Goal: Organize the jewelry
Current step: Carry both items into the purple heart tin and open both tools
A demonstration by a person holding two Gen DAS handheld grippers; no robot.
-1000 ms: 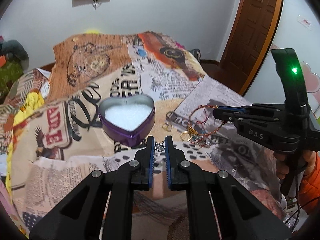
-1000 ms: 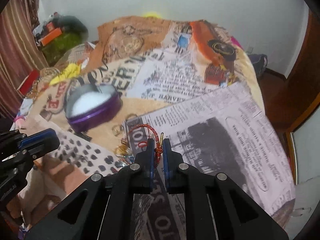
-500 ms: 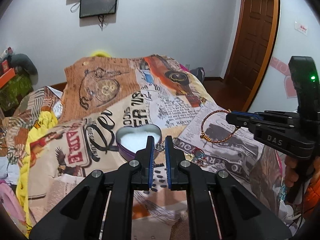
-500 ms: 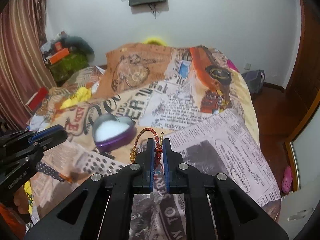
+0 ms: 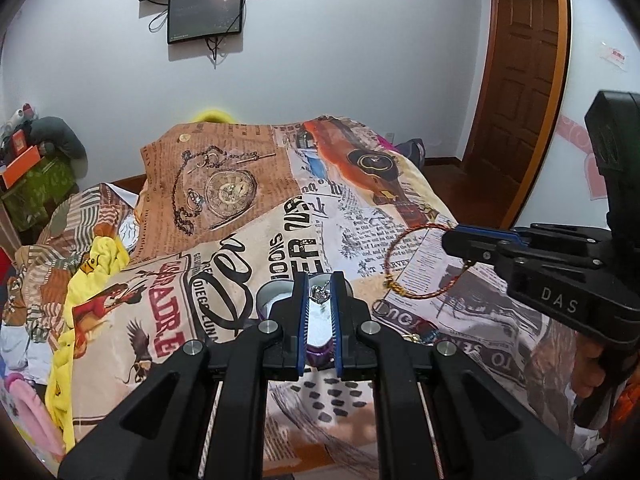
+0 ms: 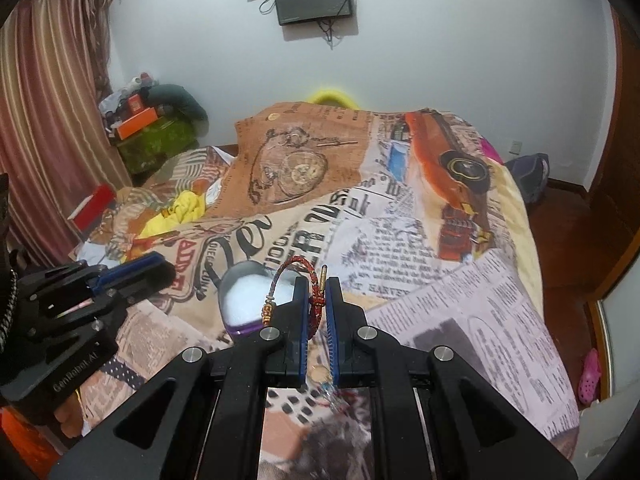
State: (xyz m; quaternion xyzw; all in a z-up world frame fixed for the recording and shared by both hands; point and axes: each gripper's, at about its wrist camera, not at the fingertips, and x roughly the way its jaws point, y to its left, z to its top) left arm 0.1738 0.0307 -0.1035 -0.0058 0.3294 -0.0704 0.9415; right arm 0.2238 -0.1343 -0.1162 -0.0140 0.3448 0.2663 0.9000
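Bracelet [image 6: 298,276] pinched in R tongs [image 6: 317,312] | pendant [image 5: 319,293] pinched in L tongs [image 5: 319,308], above box [image 5: 269,294]

One purple heart-shaped tin with white lining [image 6: 244,300], one red braided cord bracelet [image 6: 314,300], one small silver charm [image 5: 319,293], two black grippers, two wall-mounted dark screens [image 5: 206,14].

1. Bedspread [image 5: 224,264]: showing newsprint lettering, a sepia pocket-watch print and an orange car on tan and cream.
2. Heart-shaped box [image 6: 240,326]: showing purple walls and white filling.
3. Bangle [image 5: 404,248]: showing red and gold twisted cord.
4. Left gripper [image 5: 319,280]: showing black arms and blue pads.
5. Right gripper [image 6: 317,288]: wearing the same black and blue.
6. Door [image 5: 520,76]: showing dark brown panels.
7. Curtain [image 6: 48,120]: showing pink-brown stripes.
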